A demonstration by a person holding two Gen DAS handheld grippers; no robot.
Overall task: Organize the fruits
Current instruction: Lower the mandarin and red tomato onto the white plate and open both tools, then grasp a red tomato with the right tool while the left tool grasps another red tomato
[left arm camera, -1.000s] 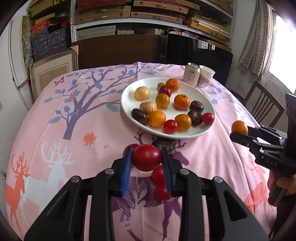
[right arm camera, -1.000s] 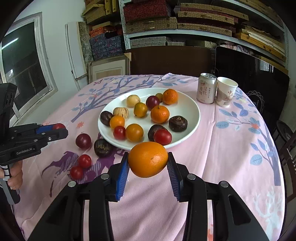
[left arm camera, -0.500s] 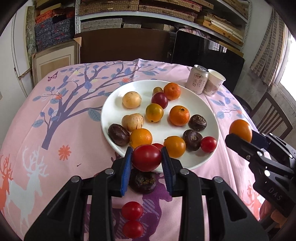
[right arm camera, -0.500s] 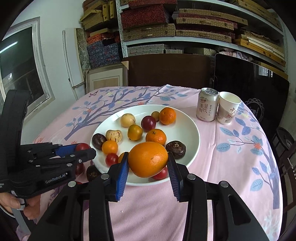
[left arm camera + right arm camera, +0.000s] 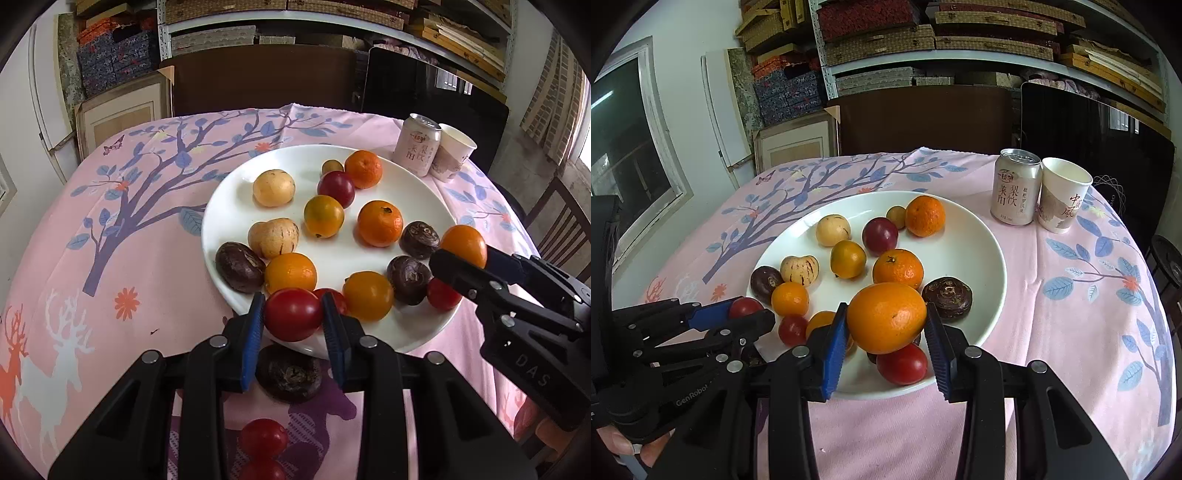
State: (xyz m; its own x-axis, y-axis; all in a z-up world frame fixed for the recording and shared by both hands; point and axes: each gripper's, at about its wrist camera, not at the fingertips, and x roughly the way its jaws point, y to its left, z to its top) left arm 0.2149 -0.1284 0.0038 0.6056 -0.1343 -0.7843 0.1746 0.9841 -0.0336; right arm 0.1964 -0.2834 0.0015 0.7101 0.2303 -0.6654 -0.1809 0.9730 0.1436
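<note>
I hold a red tomato (image 5: 293,314) clamped between the blue pads of the left gripper (image 5: 293,317), low centre of the left wrist view, over the near rim of the white plate (image 5: 229,206). The right gripper (image 5: 886,325) is closed on an orange (image 5: 886,317), centre of the right wrist view, over the plate's near part.

Procedure, as I judge it: lower each fruit onto a bare patch of plate before I release, clear of the neighbouring fruit, so it does not roll. I keep the two grippers apart; they stand close.

A dark round fruit (image 5: 289,373) and small tomatoes (image 5: 263,438) lie on the pink patterned tablecloth (image 5: 147,258), bottom centre. A can (image 5: 1015,186) and paper cup (image 5: 1062,199) stand upper right. Shelves (image 5: 923,33) of boxes fill the top.
</note>
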